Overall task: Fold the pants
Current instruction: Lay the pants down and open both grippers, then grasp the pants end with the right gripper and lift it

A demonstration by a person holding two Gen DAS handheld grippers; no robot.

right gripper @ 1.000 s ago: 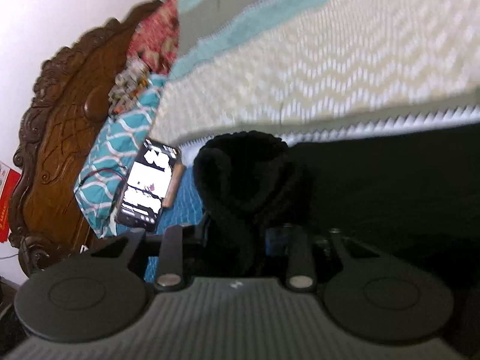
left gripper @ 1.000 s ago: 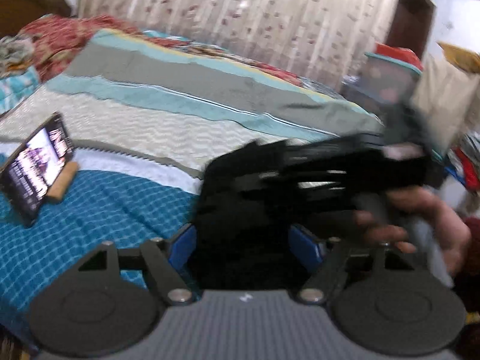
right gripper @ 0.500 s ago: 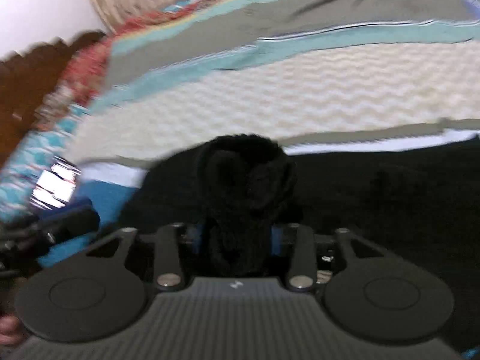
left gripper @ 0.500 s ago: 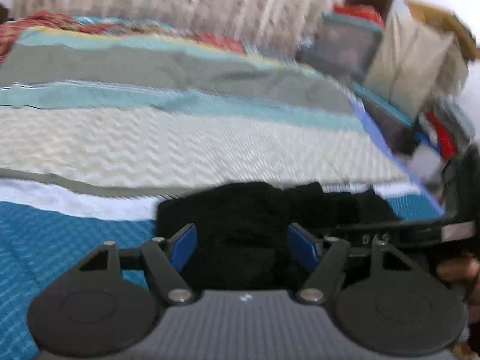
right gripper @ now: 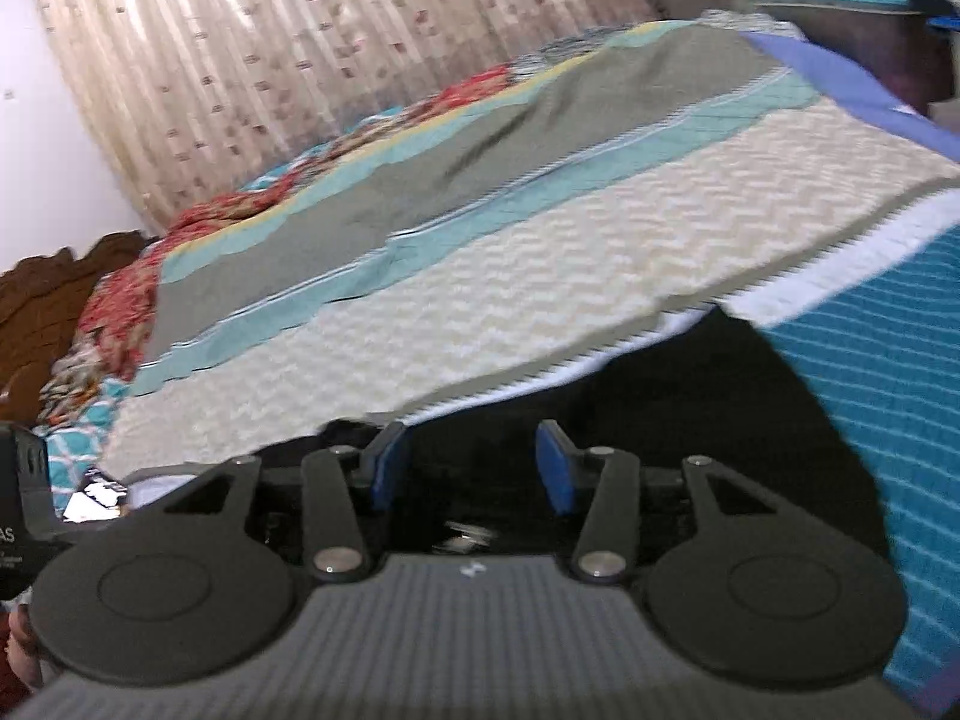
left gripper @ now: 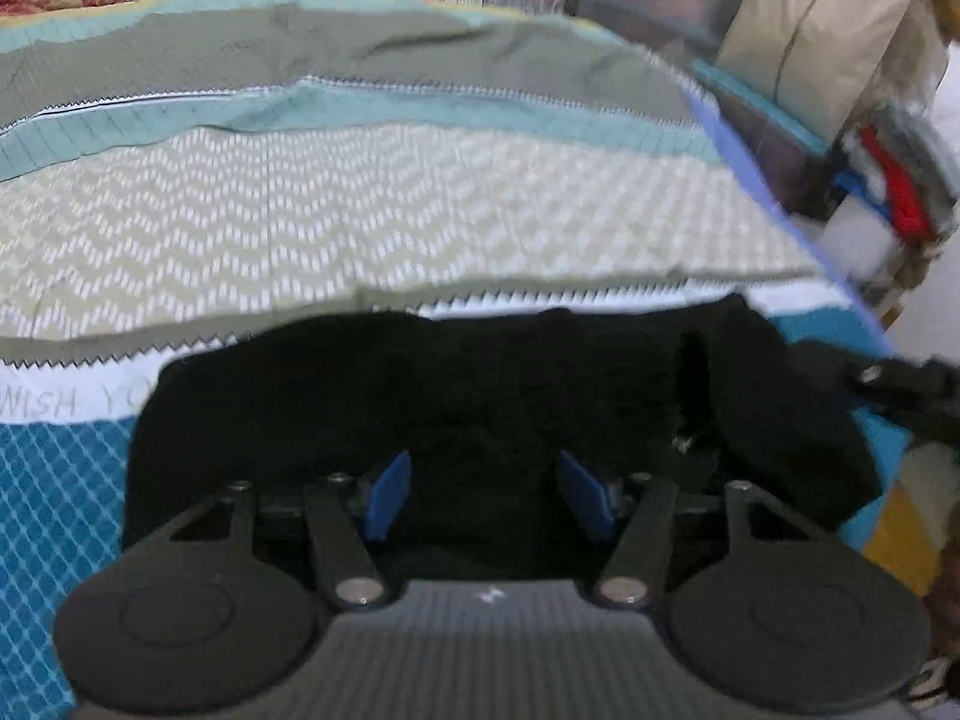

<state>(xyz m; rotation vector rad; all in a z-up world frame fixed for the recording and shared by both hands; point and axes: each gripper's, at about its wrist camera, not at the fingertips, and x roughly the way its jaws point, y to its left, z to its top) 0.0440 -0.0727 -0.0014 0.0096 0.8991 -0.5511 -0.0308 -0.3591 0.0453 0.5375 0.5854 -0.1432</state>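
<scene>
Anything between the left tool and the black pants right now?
Nothing visible. The black pants lie directly under and ahead of the left tool, with dark fabric filling the gap between its blue pads. Only the bedspread surrounds them; the right tool is off at the pants' far edge.

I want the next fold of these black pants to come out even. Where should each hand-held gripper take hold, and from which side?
Probably at the two ends of the near edge of the black pants, left hand-held gripper at one end, right hand-held gripper at the other. Come in low from the near side: the cloth lies flat on the bedspread, so an edge is the easiest part to pinch.
</scene>
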